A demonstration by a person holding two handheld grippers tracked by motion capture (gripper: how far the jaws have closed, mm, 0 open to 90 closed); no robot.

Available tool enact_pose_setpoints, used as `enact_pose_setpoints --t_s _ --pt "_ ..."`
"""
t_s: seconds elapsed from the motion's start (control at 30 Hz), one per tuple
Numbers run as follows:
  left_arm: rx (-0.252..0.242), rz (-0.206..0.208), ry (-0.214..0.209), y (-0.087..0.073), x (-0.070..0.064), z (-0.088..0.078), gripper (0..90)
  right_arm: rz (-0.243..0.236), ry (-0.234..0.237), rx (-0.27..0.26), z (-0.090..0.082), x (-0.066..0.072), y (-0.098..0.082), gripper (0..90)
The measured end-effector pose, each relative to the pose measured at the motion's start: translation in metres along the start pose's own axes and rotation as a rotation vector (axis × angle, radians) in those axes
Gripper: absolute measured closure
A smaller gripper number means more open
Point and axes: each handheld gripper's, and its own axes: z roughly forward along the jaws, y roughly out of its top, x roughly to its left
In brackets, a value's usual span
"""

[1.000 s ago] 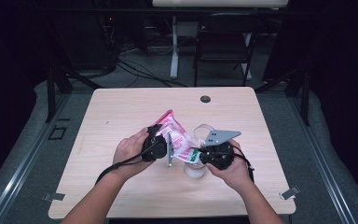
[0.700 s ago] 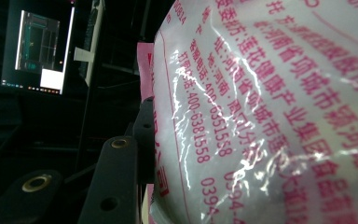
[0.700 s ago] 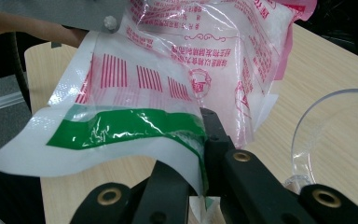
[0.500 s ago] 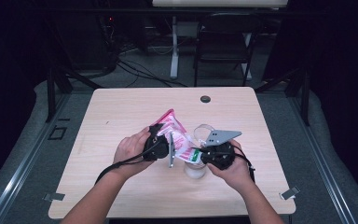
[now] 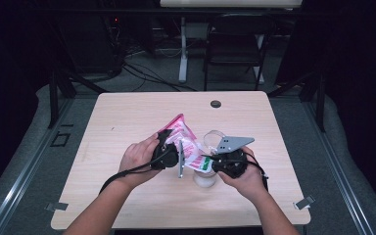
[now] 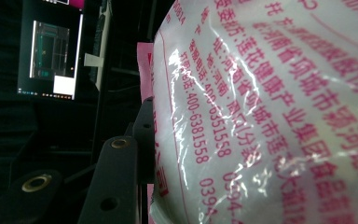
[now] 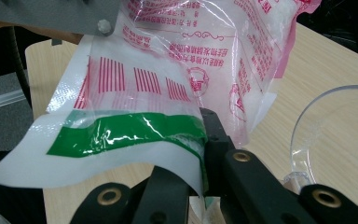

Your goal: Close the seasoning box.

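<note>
Pinching the bag (image 5: 183, 142) with both grippers, left (image 5: 172, 152) and right (image 5: 210, 164), I tip it slowly toward the bowl (image 5: 214, 138).

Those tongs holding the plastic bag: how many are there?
2. The left tongs grip the bag's bulging pink-printed side; the right tongs pinch its green-striped end, beside a clear glass bowl on the table. Each is in one hand.

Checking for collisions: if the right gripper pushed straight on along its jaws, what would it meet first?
Probably the bag itself: the right gripper already pinches its green-banded edge. The clear bowl lies off to the side, though depth is uncertain.
</note>
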Motion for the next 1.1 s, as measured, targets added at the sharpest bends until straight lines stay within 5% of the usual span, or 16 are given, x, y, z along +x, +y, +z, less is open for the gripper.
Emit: enact_pose_setpoints --t_s 1.1 --pt "0.010 0.092 0.019 0.010 -0.001 -0.001 61.9 0.029 -0.019 0.032 0.002 -0.007 -0.011 90.0"
